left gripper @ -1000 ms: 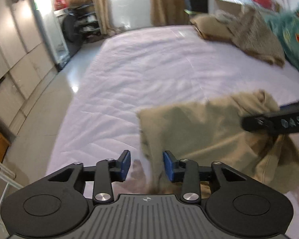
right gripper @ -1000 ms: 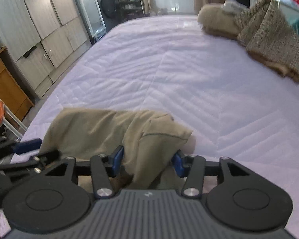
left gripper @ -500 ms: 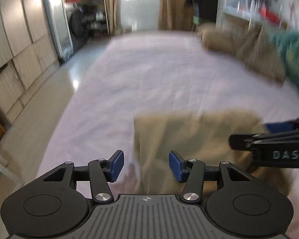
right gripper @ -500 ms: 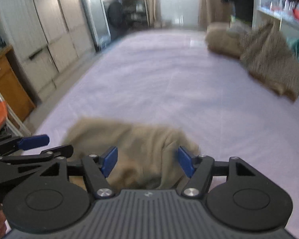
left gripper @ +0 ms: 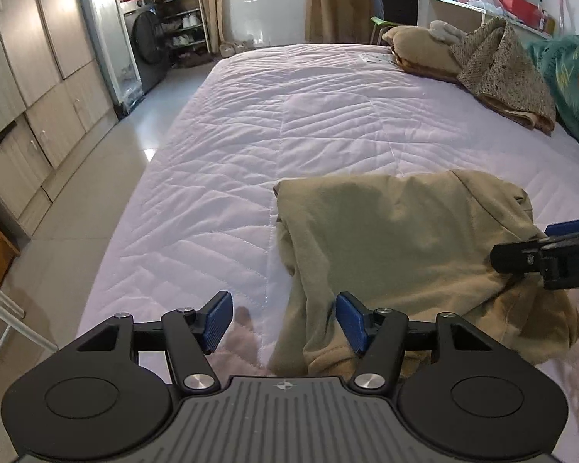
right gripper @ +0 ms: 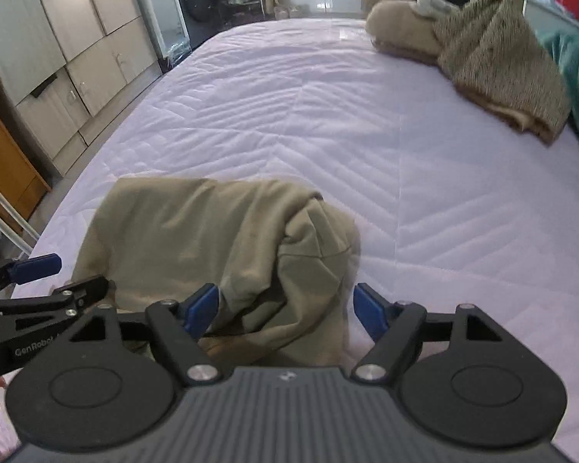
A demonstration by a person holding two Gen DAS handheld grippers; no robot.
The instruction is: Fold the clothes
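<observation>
An olive-tan garment (left gripper: 397,239) lies folded on the near part of the lilac bed (left gripper: 289,115); its right end is bunched up (right gripper: 308,254). My left gripper (left gripper: 284,318) hovers over the garment's near left edge. Its jaws are opening, and the cloth's edge sits by the right pad with neither pad pressing it. My right gripper (right gripper: 285,308) is over the bunched right end. Its jaws are opening too, with a loose fold between them. Each gripper shows in the other's view: the right one (left gripper: 544,254), the left one (right gripper: 38,281).
Brown and tweed clothes (left gripper: 498,73) are piled at the bed's far right, beside a teal patterned blanket (left gripper: 571,77). Cabinets (left gripper: 27,77) line the left wall across a strip of tiled floor (left gripper: 77,212). A wooden unit (right gripper: 0,162) stands near the bed's left corner.
Both grippers' jaws have widened and let go of the cloth. The garment has settled lower and flatter on the bed, and the blur from half a second ago is gone.
</observation>
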